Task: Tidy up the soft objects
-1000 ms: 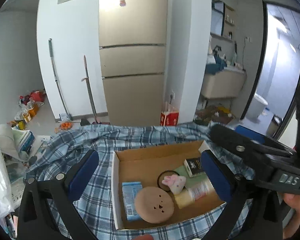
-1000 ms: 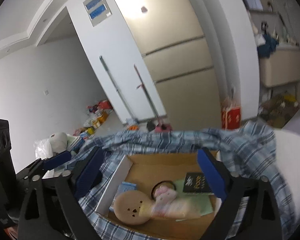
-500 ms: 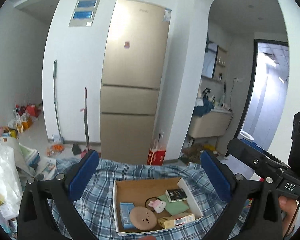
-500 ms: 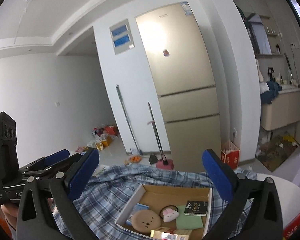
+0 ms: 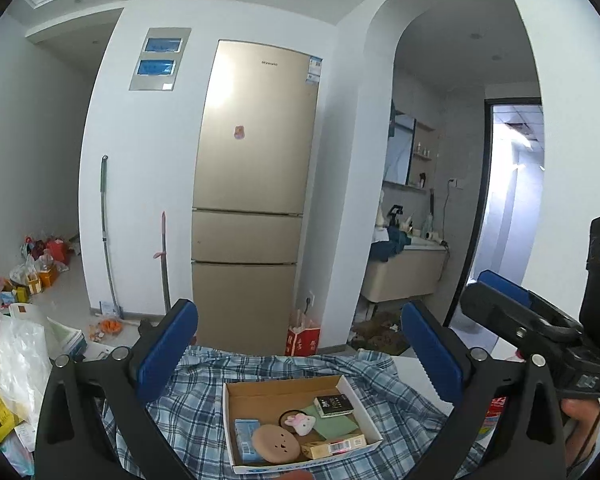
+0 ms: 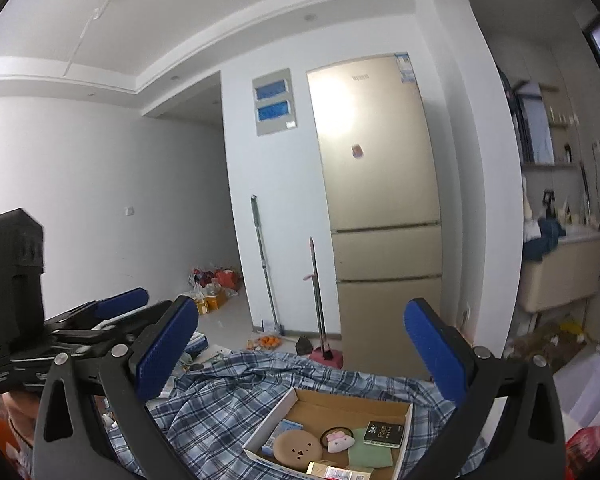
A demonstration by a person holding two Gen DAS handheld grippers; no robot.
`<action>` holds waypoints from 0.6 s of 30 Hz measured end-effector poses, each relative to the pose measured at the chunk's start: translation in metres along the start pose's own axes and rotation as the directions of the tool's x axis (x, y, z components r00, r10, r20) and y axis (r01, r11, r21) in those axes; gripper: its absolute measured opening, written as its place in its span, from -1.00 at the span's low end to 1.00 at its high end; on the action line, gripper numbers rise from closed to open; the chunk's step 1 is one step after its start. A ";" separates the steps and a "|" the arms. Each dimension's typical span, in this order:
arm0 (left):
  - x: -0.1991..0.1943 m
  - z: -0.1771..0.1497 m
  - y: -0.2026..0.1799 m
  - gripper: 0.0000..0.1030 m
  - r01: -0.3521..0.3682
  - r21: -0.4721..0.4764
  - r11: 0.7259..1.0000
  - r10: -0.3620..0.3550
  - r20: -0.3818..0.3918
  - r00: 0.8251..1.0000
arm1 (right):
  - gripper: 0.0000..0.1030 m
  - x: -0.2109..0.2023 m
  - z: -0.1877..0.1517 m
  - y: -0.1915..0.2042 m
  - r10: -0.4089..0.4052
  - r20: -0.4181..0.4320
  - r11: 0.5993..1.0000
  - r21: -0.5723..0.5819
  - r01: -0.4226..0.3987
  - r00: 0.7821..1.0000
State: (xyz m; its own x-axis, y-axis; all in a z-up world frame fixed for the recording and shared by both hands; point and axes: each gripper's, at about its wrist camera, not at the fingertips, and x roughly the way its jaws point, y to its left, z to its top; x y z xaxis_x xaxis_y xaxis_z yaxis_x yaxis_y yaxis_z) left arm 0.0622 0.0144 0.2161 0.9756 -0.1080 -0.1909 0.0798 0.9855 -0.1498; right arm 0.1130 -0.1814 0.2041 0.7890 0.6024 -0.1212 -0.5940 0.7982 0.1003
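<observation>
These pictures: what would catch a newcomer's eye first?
Probably the tall gold fridge against the far white wall. Below it, an open cardboard box of small items sits on a blue plaid cloth. In front, the left gripper and right gripper are both open, holding nothing.

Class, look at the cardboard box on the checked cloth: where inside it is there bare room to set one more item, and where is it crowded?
The free patch is the box floor along its far wall, behind the black packet and hair tie. The near half is crowded: blue pack, round brown pad, bunny, green sheet and yellow carton lie close together.
</observation>
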 end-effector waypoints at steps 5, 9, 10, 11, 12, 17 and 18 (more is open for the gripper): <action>-0.031 0.007 -0.013 1.00 0.038 0.019 0.999 -0.039 0.043 0.998 | 1.00 -0.028 0.010 0.013 0.036 0.046 0.999 -0.019 -0.035 0.998; -0.056 0.009 -0.026 1.00 0.052 0.051 0.997 -0.056 0.093 0.994 | 1.00 -0.052 0.016 0.016 0.032 0.108 0.999 -0.027 -0.029 0.994; -0.059 0.010 -0.027 1.00 0.056 0.051 0.997 -0.061 0.099 0.993 | 1.00 -0.057 0.018 0.015 0.039 0.122 0.999 -0.026 -0.036 0.992; -0.064 0.011 -0.030 1.00 0.068 0.048 0.997 -0.072 0.106 0.992 | 1.00 -0.064 0.020 0.014 0.046 0.144 0.999 -0.028 -0.042 0.989; -0.069 0.012 -0.032 1.00 0.085 0.047 0.995 -0.090 0.113 0.990 | 1.00 -0.071 0.021 0.013 0.043 0.162 0.999 -0.027 -0.039 0.986; -0.085 0.029 -0.043 1.00 0.129 0.027 0.991 -0.132 0.128 0.983 | 1.00 -0.085 0.033 0.003 0.006 0.195 1.000 0.010 -0.008 0.981; -0.089 0.032 -0.045 1.00 0.129 0.030 0.991 -0.132 0.133 0.982 | 1.00 -0.087 0.036 0.003 0.005 0.188 1.000 0.002 -0.005 0.982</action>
State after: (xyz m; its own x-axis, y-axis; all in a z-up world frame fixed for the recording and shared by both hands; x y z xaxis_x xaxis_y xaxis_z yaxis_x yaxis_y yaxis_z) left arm -0.0213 -0.0165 0.2710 0.9750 -0.2188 -0.0385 0.2112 0.9667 -0.1443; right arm 0.0482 -0.2313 0.2502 0.8015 0.5943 0.0666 -0.5980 0.7949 0.1028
